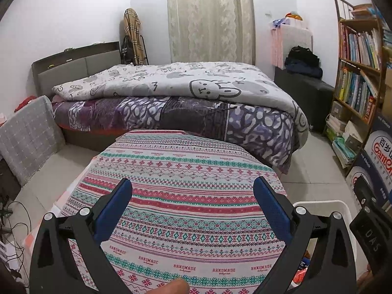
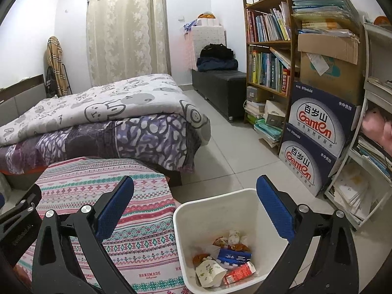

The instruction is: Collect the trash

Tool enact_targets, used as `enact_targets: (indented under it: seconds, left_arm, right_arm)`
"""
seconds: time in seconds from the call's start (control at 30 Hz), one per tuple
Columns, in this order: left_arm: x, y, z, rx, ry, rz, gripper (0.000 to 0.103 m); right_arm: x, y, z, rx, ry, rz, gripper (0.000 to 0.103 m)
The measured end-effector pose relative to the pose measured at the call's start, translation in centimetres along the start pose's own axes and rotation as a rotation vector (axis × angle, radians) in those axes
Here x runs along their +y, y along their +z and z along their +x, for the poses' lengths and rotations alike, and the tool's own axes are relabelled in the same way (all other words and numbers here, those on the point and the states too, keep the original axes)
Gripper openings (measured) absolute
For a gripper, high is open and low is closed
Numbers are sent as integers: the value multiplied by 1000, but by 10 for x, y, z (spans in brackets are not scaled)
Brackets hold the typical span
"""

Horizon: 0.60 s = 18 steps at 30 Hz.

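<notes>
A white trash bin (image 2: 186, 210) stands on the floor right of a table with a patterned cloth (image 2: 137, 223). Inside lie several pieces of trash: a red carton (image 2: 238, 273), a blue and white carton (image 2: 234, 256), a paper cup (image 2: 208, 272) and crumpled wrappers (image 2: 232, 238). My right gripper (image 2: 195, 188) is open and empty above the bin. My left gripper (image 1: 193, 191) is open and empty above the patterned cloth (image 1: 186, 171). The bin's rim (image 1: 318, 203) shows at the right in the left wrist view. The right gripper's body (image 1: 370, 223) shows there too.
A bed with quilts (image 2: 110, 122) stands behind the table. A bookshelf (image 2: 267, 49) and stacked water boxes (image 2: 318, 132) line the right wall. A black bench with bags (image 2: 220, 83) is at the back. A grey cushion (image 1: 27, 137) and cables (image 1: 12, 220) lie left.
</notes>
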State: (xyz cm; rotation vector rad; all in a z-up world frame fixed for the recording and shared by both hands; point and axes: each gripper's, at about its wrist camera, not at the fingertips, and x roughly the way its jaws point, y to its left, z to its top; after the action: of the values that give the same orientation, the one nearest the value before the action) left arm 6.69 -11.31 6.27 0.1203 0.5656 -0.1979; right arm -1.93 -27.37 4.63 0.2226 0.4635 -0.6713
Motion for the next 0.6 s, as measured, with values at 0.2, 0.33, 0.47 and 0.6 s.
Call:
enact_targets:
  seconds: [0.2, 0.33, 0.47, 0.6]
  left_arm:
    - [-3, 0, 1, 3, -3, 5, 96]
    - [-7, -1, 2, 4, -7, 12, 96]
    - [-9, -2, 3, 6, -6, 15, 96]
    - [-11, -2, 5, 11, -14, 16, 96]
  right_arm:
    - [-1, -3, 1, 11, 2, -6, 96]
    - [-3, -4, 2, 12, -1, -7, 96]
    - [-6, -5, 4, 19, -5, -8, 96]
    - [-9, -5, 6, 27, -6, -10, 96]
